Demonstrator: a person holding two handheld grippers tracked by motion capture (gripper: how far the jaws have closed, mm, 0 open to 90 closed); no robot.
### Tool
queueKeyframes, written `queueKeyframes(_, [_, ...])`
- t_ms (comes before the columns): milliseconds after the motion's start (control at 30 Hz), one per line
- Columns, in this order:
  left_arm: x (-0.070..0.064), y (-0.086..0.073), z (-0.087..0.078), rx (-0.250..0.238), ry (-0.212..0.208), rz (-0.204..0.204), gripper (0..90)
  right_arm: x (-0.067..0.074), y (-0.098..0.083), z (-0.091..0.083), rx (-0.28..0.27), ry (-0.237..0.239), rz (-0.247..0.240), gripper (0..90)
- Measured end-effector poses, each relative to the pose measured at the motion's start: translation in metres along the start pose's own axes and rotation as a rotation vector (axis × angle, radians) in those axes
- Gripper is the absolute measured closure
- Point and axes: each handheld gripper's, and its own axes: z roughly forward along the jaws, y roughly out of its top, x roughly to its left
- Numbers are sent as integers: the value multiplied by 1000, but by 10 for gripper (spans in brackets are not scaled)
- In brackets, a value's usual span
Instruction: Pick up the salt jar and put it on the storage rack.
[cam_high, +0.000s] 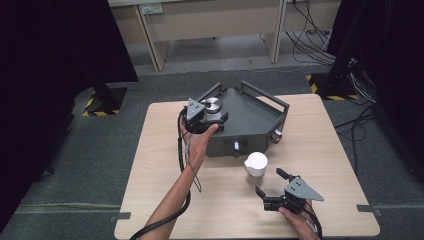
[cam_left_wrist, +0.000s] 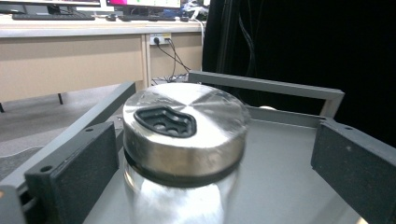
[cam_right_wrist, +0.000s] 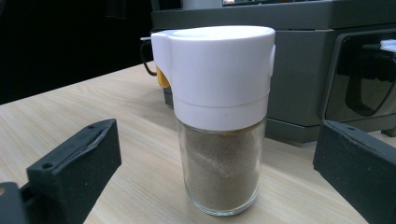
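Nearest, the right gripper (cam_high: 267, 192) rests on the tabletop (cam_high: 165, 200) with jaws spread wide, aimed at a white-capped spice jar (cam_high: 255, 164) just beyond. Farther off, the left gripper (cam_high: 212, 125) straddles a steel-lidded glass jar (cam_high: 212, 106) standing on the grey tray (cam_high: 250, 115), jaws open and apparently clear of it.

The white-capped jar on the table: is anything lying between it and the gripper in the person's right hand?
No. In the high view, bare wooden tabletop separates the right gripper from the white-capped jar; its open jaws point toward it.
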Motion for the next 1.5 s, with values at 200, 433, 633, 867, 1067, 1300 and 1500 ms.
queueKeyframes(200, [-3,-2,-11,-5,-24,2,2,1,0,0,1,-1,-3,9])
queueKeyframes(433, [-6,-5,-24,-5,-27,10,2,1,0,0,2,-7,0,6])
queueKeyframes(633, [-7,-9,-35,-19,-44,12,2,1,0,0,2,-5,-1,6])
queueKeyframes(867, [-9,-13,-45,-22,-84,14,2,1,0,0,4,-6,0,6])
queueKeyframes(1067, [-10,-22,-53,-35,-133,-24,5,1,0,1,5,-7,-1,6])
queueKeyframes(1300, [-17,-32,-62,-41,-180,-41,7,2,-1,1,6,-7,-1,6])
queueKeyframes(1500, [-25,-36,-70,-54,-187,-10,7,2,0,1,5,-7,0,6])
